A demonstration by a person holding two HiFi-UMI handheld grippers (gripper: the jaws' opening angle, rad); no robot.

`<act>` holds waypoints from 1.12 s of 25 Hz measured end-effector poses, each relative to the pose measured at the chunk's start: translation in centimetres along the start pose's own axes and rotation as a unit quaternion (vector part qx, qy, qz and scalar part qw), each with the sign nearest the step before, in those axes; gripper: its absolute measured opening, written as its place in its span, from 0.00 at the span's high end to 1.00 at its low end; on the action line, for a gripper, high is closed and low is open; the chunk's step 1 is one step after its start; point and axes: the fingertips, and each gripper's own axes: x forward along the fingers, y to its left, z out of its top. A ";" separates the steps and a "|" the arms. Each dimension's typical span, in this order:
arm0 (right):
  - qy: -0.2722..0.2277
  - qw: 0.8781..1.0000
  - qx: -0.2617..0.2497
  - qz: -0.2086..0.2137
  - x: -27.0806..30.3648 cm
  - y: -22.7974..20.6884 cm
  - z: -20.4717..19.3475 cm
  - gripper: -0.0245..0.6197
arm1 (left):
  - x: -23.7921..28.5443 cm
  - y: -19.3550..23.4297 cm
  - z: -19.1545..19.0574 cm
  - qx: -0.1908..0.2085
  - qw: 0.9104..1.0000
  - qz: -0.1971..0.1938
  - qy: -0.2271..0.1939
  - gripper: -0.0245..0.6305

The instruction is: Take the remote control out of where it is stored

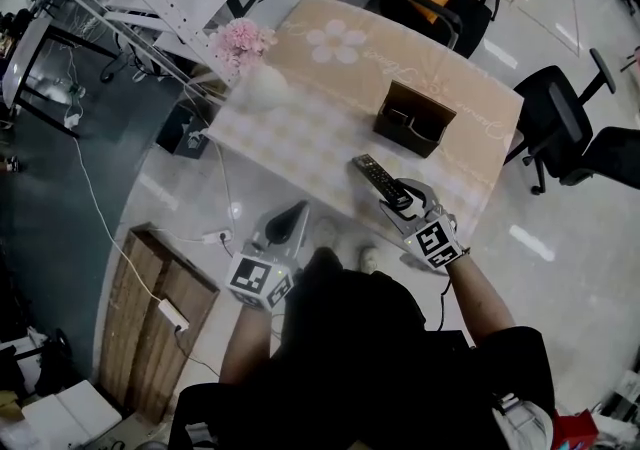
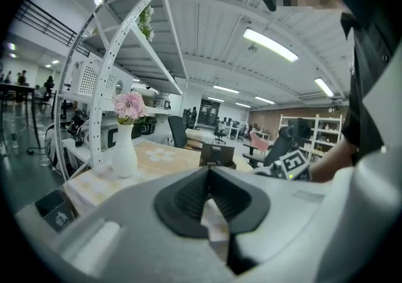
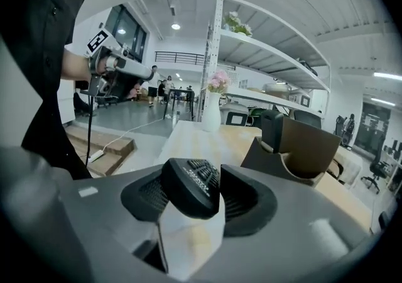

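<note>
Remote control (image 1: 378,178): light, rigid, slick plastic. Your right gripper (image 1: 402,202) clamps its near end, seemingly askew; regrip mid-body. Left gripper (image 1: 290,217) closed, empty.

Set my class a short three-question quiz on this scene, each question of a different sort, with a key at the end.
1. True or false: the remote control lies inside the brown holder.
2. Which tool grips the remote control? A. left B. right C. neither
3. Fill in: the white vase holds ____ flowers.

Key
1. False: it is out of the holder, held above the table.
2. B: it sits between the jaws of the right tool.
3. pink
</note>
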 end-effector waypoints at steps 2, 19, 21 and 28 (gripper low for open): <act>0.011 1.000 -0.009 -0.002 0.0 0.1 -1.1 0.63 | -0.4 -0.4 -0.3 -0.001 1.000 0.004 0.000 0.96; 0.105 0.991 -0.080 -0.030 -0.2 -1.4 -7.2 0.79 | -2.4 -1.8 -2.0 -0.004 0.999 0.036 0.004 0.96; 0.116 0.989 -0.085 -0.028 -0.2 -1.3 -7.9 0.79 | -2.5 -1.9 -1.9 -0.006 0.999 0.037 0.003 0.96; 0.144 0.982 -0.119 -0.023 -0.2 -0.6 -9.0 0.76 | -2.1 -2.2 -1.8 -0.008 0.999 0.036 0.008 0.96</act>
